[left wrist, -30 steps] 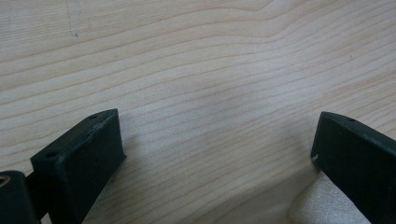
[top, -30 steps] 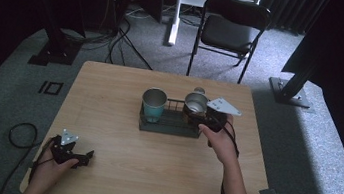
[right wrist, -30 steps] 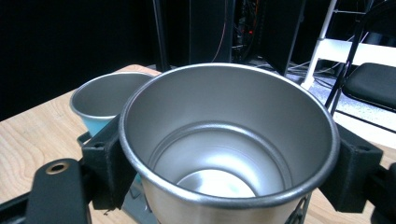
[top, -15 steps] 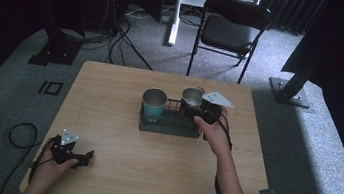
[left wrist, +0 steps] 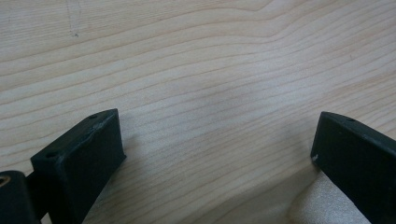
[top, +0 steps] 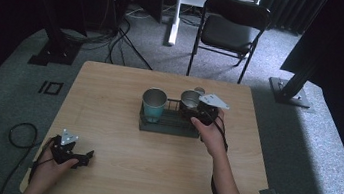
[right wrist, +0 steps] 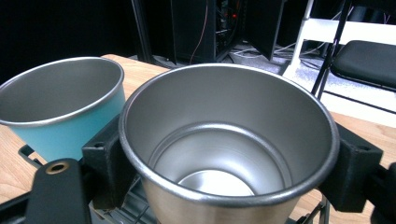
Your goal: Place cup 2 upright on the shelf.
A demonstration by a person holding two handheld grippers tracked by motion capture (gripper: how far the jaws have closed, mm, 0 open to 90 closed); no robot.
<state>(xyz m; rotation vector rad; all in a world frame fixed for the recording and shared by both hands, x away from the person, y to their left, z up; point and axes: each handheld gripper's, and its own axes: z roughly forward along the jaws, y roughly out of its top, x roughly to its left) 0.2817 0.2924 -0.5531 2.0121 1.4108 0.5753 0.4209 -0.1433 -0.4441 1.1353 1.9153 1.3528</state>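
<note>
On the desk (top: 119, 135), a dark wire rack (top: 168, 126) sits a little toward the far edge, right of centre. A teal cup (top: 153, 104) stands upright in its left part. Beside it, in the right part, the right gripper (top: 197, 111) pinches a steel cup (right wrist: 229, 154) between its two jaws, one on each side of the wall (the cup is empty and upright). The left gripper (top: 85, 156) lies near the desk's near left corner, its jaws spread wide over bare wood, holding nothing
</note>
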